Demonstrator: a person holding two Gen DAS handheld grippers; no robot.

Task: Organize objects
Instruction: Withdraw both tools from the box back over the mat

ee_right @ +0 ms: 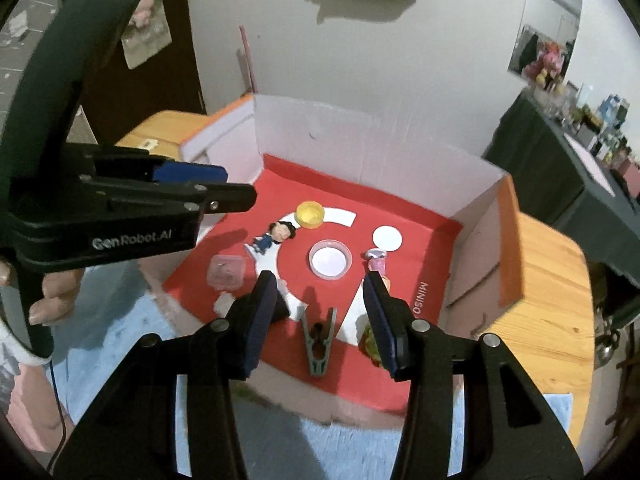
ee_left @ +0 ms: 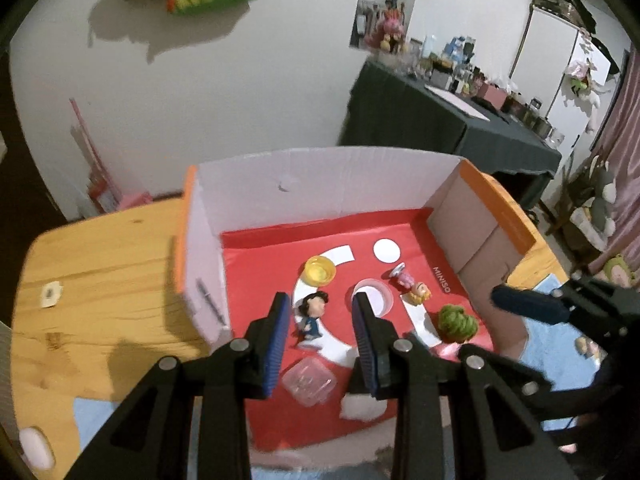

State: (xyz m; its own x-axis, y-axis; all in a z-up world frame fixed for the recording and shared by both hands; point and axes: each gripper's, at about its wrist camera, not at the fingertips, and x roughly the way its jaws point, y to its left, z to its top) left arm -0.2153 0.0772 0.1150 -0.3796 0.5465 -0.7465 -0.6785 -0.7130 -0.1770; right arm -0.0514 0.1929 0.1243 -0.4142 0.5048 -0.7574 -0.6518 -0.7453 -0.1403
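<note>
I hold my left gripper (ee_left: 320, 320) tilted down over the near side of the cardboard box (ee_left: 328, 172), which sits on the wooden table (ee_left: 100, 260). Its jaws stand spread with nothing between the pads, and the dark-haired figurine (ee_left: 312, 314) lies on the box's red floor in the gap below them. Nearer me than that figurine sits a small clear square container (ee_left: 308, 384); beyond it, a yellow cup (ee_left: 319, 270). Right of the figurine is a round clear lid (ee_left: 374, 294), then a pink-and-blond figurine (ee_left: 412, 284) on its side, and a green fuzzy toy (ee_left: 456, 320) toward the box's near right corner.

My right gripper (ee_right: 320, 316) also angles down at the box's open near edge, jaws wide apart and empty. A grey clothespin (ee_right: 319, 340) lies on the red floor just beneath them, pointing at me. My left gripper crosses the upper left of the right wrist view, level, with my fingers (ee_right: 52, 300) curled under its handle.
</note>
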